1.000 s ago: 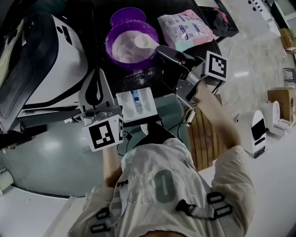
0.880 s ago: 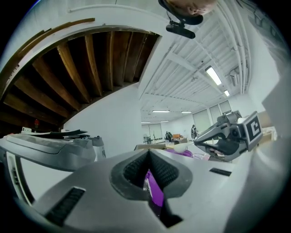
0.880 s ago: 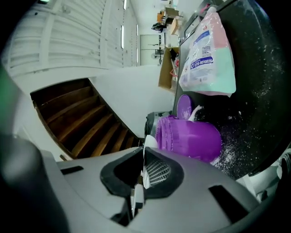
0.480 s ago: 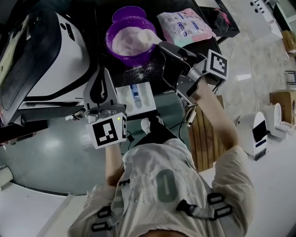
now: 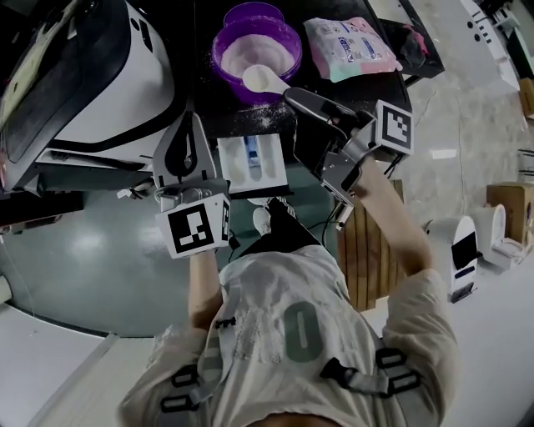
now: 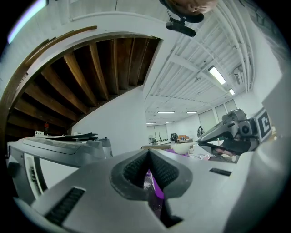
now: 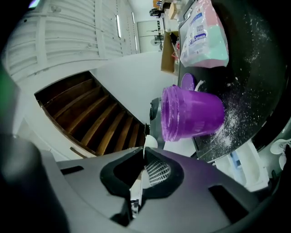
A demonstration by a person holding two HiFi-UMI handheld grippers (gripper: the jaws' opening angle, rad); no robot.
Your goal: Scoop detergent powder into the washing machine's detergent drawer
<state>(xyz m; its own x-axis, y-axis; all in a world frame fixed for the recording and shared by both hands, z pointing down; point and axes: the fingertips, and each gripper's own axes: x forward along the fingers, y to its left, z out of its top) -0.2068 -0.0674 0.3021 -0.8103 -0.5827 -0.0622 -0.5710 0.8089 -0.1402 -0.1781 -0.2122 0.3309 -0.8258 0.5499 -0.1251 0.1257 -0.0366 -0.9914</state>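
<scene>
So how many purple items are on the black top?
2: the purple powder tub, left of the pink bag, and a smaller purple piece, possibly its lid, behind it. Others could be hidden.

Left tongs (image 5: 189, 125) pressed together, empty — right tongs (image 5: 294, 94), arm outstretched, clamp the scoop (image 5: 262, 77).

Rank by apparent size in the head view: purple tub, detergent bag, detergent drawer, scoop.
1-2. purple tub and detergent bag: too close to call.
3. detergent drawer: clearly smaller than both.
4. scoop: smallest by far.
</scene>
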